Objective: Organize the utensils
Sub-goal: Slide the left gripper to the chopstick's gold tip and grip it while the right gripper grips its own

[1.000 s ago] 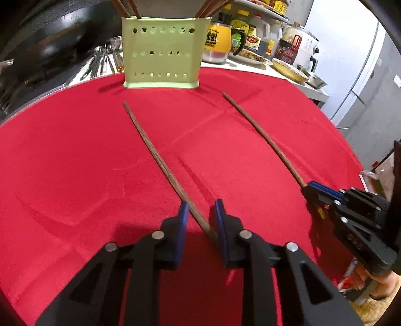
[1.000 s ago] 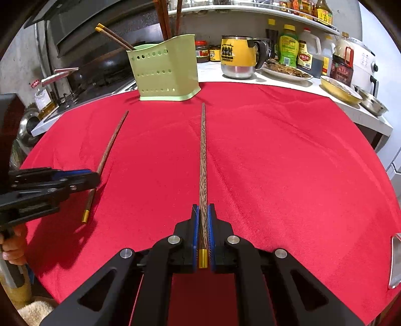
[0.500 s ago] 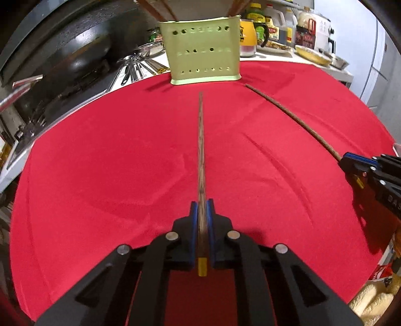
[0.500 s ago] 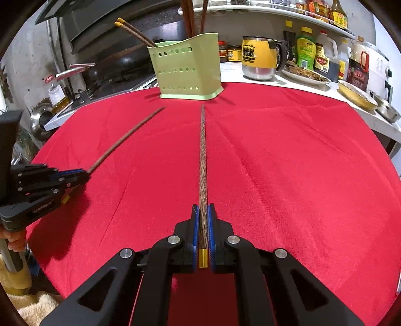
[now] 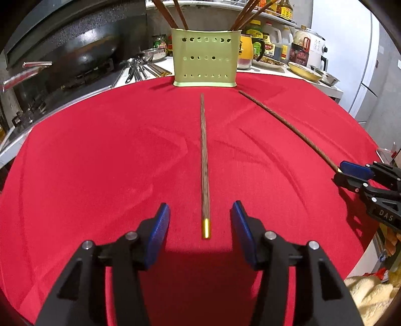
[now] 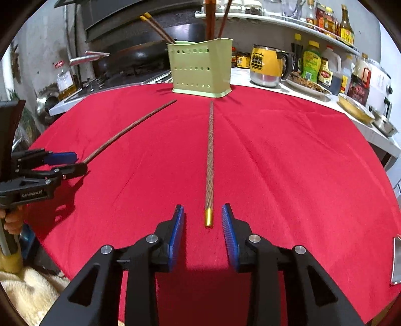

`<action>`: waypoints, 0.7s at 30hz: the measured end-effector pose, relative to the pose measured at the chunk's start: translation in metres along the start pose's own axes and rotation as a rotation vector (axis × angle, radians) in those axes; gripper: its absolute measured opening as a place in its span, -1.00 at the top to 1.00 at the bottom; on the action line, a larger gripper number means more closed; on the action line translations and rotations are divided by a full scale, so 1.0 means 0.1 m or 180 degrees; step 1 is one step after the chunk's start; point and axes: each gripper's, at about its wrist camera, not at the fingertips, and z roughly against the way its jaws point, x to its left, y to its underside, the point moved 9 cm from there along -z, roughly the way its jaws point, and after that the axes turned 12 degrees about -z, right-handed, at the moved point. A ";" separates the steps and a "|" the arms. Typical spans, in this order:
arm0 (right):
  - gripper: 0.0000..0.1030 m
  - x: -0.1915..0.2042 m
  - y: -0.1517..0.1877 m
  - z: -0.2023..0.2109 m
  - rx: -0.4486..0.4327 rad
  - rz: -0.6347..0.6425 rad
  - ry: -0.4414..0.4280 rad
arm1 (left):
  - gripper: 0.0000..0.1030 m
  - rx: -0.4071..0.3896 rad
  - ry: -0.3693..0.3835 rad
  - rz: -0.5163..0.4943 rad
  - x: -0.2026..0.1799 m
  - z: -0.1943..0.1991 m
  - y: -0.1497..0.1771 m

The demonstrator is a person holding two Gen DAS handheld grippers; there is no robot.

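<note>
While both grippers sit low over the red cloth [image 5: 100,155], each has its blue-padded fingers spread wide and holds nothing. Between the fingers of the left gripper [image 5: 200,225] lies a wooden chopstick [image 5: 204,160], flat on the surface, its gold-capped end nearest the camera and its thin tip pointing far toward the green perforated utensil holder [image 5: 205,59]. The pads stand apart from it on either side — no contact. In the right wrist view, the right gripper [image 6: 203,227] frames a second chopstick [image 6: 210,155] the same way, gold cap near, tip aimed at the holder, fingers clear of it. The two sticks lie well apart, converging toward the holder, which stands upright at the far edge of the cloth with several more chopsticks [image 6: 213,22] leaning in it. A yellow mug [image 6: 267,65] stands on the counter to the holder's right.
</note>
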 end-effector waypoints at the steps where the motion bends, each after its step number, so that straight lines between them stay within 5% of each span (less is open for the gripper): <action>1: 0.44 0.01 0.02 0.02 -0.0010 0.0018 0.0002 | 0.00 -0.0012 0.0007 -0.0014 -0.01 0.02 0.01; 12: 0.86 -0.06 -0.07 -0.05 -0.0178 -0.0127 0.0032 | 0.00 -0.0088 0.0113 0.0007 -0.08 0.07 0.07; 17: 0.86 -0.07 -0.08 -0.05 -0.0193 -0.0163 0.0017 | 0.81 -0.0112 -0.0036 0.0037 -0.03 0.07 0.06; 21: 0.86 -0.07 -0.07 -0.05 -0.0182 -0.0151 0.0012 | 0.84 -0.0095 -0.0030 0.0011 -0.07 0.10 0.09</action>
